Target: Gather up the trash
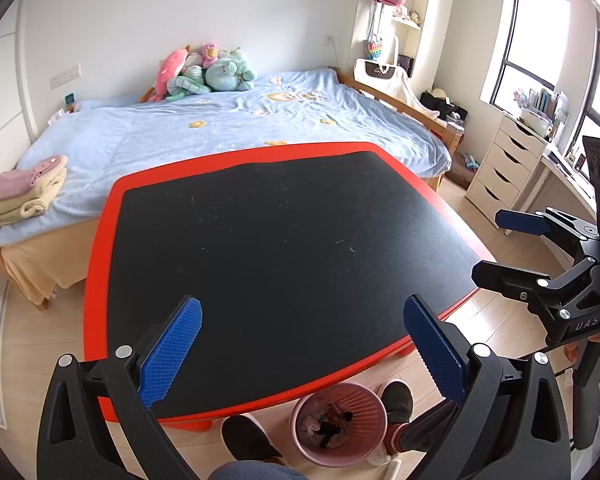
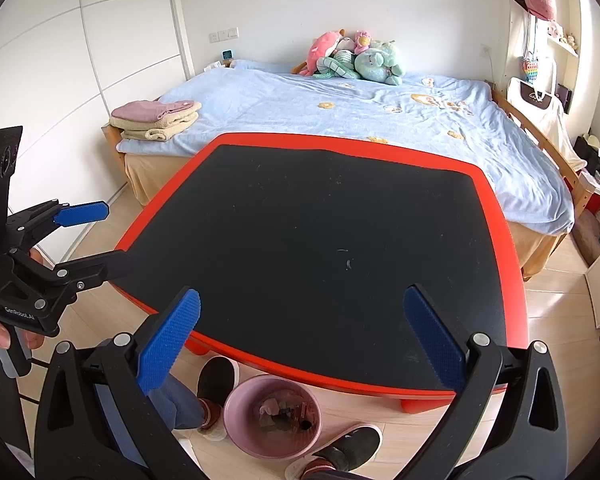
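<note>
A pink bin (image 1: 298, 414) (image 2: 236, 398) stands on the floor under the near edge of the table, between a person's dark shoes (image 1: 246, 436) (image 2: 216, 380). Wrappers and scraps (image 1: 332, 420) (image 2: 284, 412) lie inside it. The low table (image 1: 284, 240) (image 2: 320, 240) has a black mat and a red rim, with only faint specks on it. My left gripper (image 1: 302, 308) (image 2: 114, 236) hovers open over the table's near left side. My right gripper (image 2: 302, 296) (image 1: 490, 246) hovers open over its near right side. Neither holds anything.
Behind the table is a bed with a blue cover (image 1: 220, 132) (image 2: 360, 112), folded towels (image 1: 24, 192) (image 2: 156, 120) and plush toys (image 1: 204, 72) (image 2: 356, 60). White drawers (image 1: 504, 168) stand at the right, and a white wardrobe (image 2: 60, 80) at the left. The floor is pale wood.
</note>
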The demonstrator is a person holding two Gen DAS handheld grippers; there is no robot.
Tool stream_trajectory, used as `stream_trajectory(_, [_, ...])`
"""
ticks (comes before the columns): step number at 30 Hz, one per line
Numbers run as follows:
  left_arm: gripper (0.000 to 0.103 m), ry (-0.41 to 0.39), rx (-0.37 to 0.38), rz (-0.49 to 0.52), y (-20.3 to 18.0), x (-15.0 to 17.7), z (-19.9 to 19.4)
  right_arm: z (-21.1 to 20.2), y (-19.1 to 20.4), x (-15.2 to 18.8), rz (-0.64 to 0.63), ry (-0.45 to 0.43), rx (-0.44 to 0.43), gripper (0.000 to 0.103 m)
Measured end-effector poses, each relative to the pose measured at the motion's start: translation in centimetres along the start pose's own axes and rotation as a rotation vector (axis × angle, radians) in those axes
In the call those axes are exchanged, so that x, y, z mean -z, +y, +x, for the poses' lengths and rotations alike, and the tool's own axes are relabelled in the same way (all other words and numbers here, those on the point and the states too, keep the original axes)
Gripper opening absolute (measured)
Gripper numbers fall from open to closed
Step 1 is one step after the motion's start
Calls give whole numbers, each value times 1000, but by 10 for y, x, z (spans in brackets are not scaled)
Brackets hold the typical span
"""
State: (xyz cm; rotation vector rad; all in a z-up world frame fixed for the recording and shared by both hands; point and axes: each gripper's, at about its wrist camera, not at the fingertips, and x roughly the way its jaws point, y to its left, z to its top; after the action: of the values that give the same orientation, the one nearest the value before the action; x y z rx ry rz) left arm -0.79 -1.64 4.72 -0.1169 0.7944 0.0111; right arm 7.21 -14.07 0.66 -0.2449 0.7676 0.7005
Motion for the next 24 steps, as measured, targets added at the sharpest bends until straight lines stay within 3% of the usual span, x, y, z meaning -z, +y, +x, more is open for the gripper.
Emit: stream_trajectory(24, [97,7,4,3,-3,2,1,1,0,1,-1,1,3,100])
